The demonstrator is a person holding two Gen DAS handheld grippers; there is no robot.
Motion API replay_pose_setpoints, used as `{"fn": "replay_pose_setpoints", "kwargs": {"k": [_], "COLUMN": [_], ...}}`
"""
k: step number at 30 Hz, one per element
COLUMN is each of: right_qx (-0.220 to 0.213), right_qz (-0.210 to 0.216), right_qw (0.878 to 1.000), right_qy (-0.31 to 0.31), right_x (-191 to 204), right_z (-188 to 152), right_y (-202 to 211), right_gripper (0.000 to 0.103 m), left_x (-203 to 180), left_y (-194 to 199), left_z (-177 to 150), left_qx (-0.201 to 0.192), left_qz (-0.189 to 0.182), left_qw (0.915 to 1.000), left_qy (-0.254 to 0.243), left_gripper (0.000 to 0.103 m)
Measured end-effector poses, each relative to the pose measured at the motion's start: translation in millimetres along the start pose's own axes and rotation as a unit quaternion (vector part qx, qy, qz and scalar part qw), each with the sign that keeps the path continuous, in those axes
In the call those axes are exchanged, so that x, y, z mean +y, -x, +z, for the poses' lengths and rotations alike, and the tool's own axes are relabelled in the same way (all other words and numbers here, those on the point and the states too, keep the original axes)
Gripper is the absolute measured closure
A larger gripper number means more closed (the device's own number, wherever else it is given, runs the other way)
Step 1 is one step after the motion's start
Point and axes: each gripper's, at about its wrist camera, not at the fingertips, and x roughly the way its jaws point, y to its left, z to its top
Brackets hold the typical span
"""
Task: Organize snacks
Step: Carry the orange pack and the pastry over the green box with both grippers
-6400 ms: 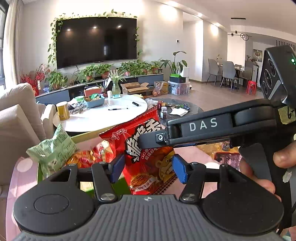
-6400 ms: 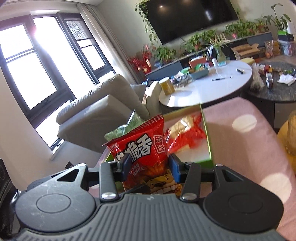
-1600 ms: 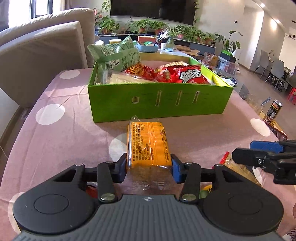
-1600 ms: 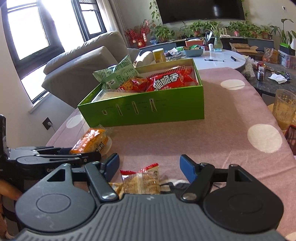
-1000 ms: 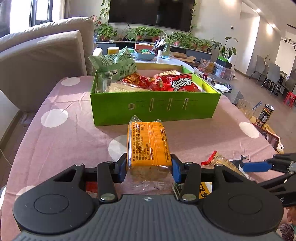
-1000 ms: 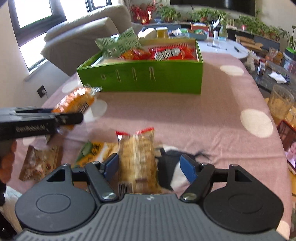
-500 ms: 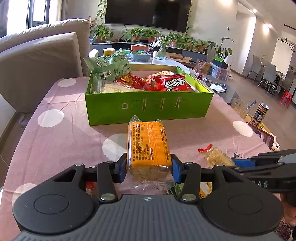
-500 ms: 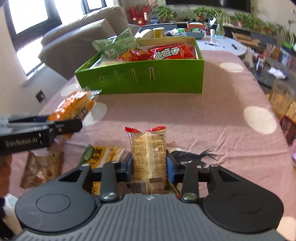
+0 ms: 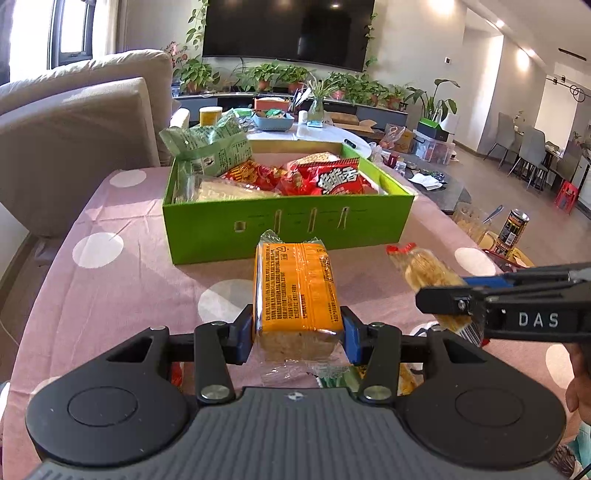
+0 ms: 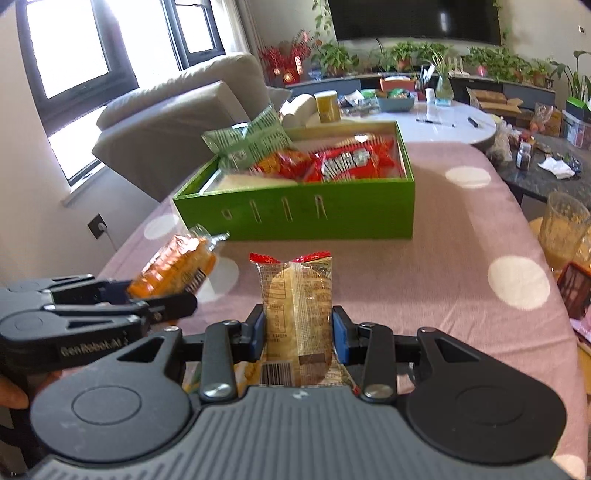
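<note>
Lifted off the dotted pink tablecloth (image 10: 461, 236), right gripper (image 10: 298, 332) pinches a biscuit pack (image 10: 297, 314); left gripper (image 9: 298, 330) probably clamps bread (image 9: 295, 291).

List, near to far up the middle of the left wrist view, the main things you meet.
orange packet → green box → red snack bag → white round table → potted plants → television

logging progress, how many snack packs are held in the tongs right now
2. The orange pack is clamped in the left tongs; the clear pack with red ends is clamped in the right tongs. Both are short of the green box.
</note>
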Motion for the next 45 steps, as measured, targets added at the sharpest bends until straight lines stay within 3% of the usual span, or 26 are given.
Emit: {"fn": "replay_pose_setpoints", "kwargs": {"k": [24, 45], "right_qx": [-0.065, -0.118], "right_qz": [0.006, 0.001], "right_qw": [0.998, 0.990], "right_qy": [-0.008, -0.076], "right_x": [-2, -41], "right_z": [54, 106], "right_y": [-1, -34], "right_gripper": [0.039, 0.039], "left_x": [-11, -3], "left_y": [2, -54], "left_z": [54, 117], "left_qx": [-0.055, -0.072], "left_qz": [-0.012, -0.019], "left_qw": [0.9980, 0.9972], "left_qy": [-0.031, -0.004], "left_gripper": [0.059, 0.059]}}
